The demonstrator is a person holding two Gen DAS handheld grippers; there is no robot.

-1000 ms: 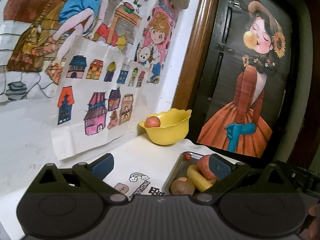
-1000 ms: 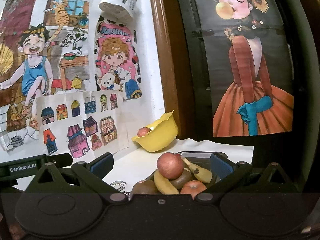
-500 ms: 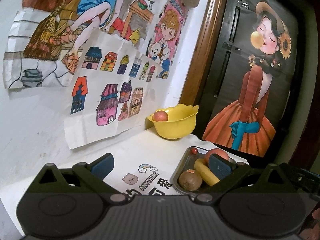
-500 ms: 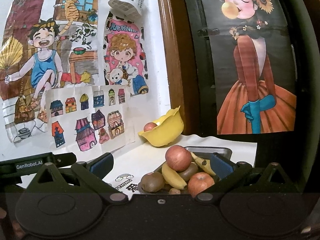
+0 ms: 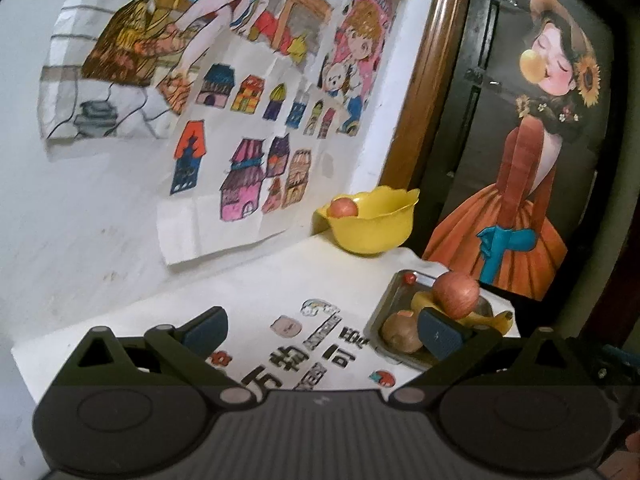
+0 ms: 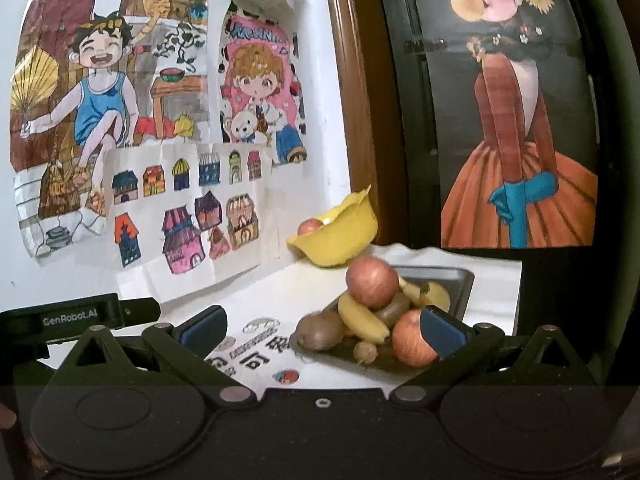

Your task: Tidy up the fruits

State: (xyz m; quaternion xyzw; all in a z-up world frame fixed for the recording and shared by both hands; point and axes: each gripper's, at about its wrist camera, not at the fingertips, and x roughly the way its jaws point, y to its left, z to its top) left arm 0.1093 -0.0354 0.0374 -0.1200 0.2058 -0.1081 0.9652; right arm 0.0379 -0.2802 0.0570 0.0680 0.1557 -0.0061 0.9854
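Home; children's drawings (image 6: pixel 168 128) on wall

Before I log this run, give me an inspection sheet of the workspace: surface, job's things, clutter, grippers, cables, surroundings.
Surface: white table cover with printed characters and stickers.
Job's things: metal tray piled with apples, bananas and kiwis; top apple sits on the pile; yellow bowl holds one apple.
Clutter: nothing seen.
Grippers: left hand-held gripper open, empty; right hand-held gripper open, empty.
Cables: nothing seen.
Surroundings: children's drawings on the white wall, wooden frame, dark door with a poster.
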